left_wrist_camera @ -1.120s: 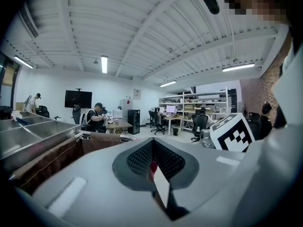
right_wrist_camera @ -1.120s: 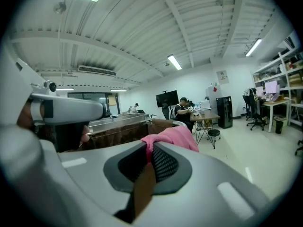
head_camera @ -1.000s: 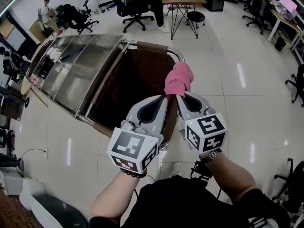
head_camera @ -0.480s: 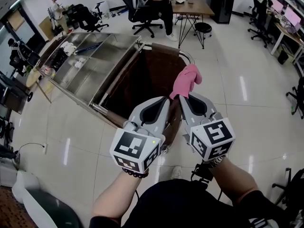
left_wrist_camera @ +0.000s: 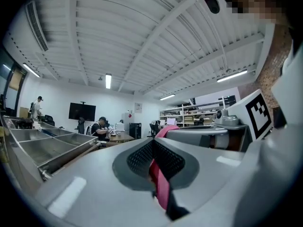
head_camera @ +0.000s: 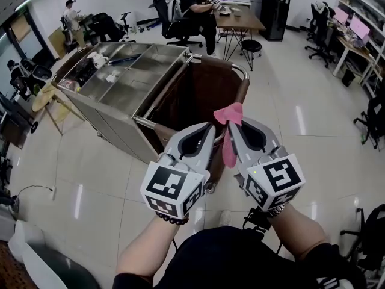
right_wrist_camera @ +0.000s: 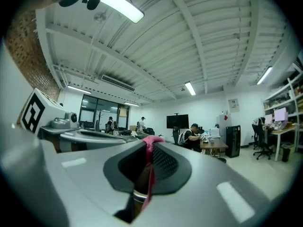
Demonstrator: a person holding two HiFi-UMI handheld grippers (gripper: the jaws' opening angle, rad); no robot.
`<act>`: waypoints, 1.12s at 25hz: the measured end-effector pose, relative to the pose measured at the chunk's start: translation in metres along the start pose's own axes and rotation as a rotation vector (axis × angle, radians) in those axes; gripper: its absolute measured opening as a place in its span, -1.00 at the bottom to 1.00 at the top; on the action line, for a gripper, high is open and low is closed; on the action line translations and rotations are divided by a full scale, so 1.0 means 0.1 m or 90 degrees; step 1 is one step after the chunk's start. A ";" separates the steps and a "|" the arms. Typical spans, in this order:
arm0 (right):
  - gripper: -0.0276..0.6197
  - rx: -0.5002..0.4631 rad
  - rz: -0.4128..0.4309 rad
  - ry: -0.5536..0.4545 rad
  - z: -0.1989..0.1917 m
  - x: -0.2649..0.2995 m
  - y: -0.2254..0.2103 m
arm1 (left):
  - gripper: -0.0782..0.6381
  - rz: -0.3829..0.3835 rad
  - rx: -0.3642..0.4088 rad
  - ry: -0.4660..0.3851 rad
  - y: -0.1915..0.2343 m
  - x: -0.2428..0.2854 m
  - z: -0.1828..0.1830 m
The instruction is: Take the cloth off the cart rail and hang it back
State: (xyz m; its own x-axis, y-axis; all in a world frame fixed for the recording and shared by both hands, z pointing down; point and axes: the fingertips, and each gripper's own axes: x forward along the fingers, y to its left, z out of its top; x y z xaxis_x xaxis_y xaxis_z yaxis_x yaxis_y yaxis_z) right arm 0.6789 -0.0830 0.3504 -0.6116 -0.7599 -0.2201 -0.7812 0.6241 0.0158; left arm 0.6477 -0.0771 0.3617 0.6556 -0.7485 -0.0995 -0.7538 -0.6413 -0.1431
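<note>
The pink cloth [head_camera: 231, 114] is pinched between my two grippers, which are held side by side above the cart's near end. A thin strip of it hangs down between them. My left gripper [head_camera: 212, 127] is shut on the cloth [left_wrist_camera: 161, 185], which shows as a pink band in its jaws [left_wrist_camera: 152, 143]. My right gripper [head_camera: 232, 126] is shut on the cloth's other edge [right_wrist_camera: 150, 139], pink fabric running down between its pads [right_wrist_camera: 147, 150]. The cart rail [head_camera: 243, 91] with its brown cover lies below and beyond, and the cloth hangs apart from it.
The cart has a steel top [head_camera: 120, 77] with trays at the left and a dark brown bag [head_camera: 195, 95] hung inside the rail frame. Beyond it are a desk [head_camera: 237, 20], a stool [head_camera: 252, 46], office chairs and seated people. Glossy floor lies at the right.
Both grippers have risen together with the pink cloth, lifting it off the cart rail. The cloth went from a bunched wad on the rail to a thin piece held in the air.
</note>
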 end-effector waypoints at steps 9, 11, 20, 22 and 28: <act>-0.91 -0.039 -0.003 -0.032 0.50 -0.52 1.10 | -0.78 -0.011 0.003 -0.030 -0.23 -1.06 0.33; -0.91 -0.044 -0.002 -0.035 0.50 -0.63 1.36 | -0.78 -0.013 0.001 -0.035 -0.26 -1.32 0.31; -0.91 -0.054 0.010 -0.033 0.66 -1.01 1.85 | -0.78 -0.006 -0.012 -0.049 -0.44 -1.85 0.44; -0.91 -0.056 0.016 -0.032 0.65 -1.06 1.92 | -0.78 -0.001 -0.010 -0.051 -0.47 -1.94 0.42; -0.91 -0.049 0.040 -0.024 0.66 -1.18 1.88 | -0.78 0.016 -0.008 -0.051 -0.62 -1.94 0.43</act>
State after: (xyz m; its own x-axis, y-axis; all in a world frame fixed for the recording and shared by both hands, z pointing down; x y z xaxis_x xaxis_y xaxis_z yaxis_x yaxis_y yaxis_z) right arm 0.6128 0.1359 0.3154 -0.6558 -0.7112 -0.2531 -0.7494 0.6537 0.1050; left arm 0.5694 0.1150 0.3471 0.6375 -0.7487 -0.1814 -0.7702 -0.6249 -0.1274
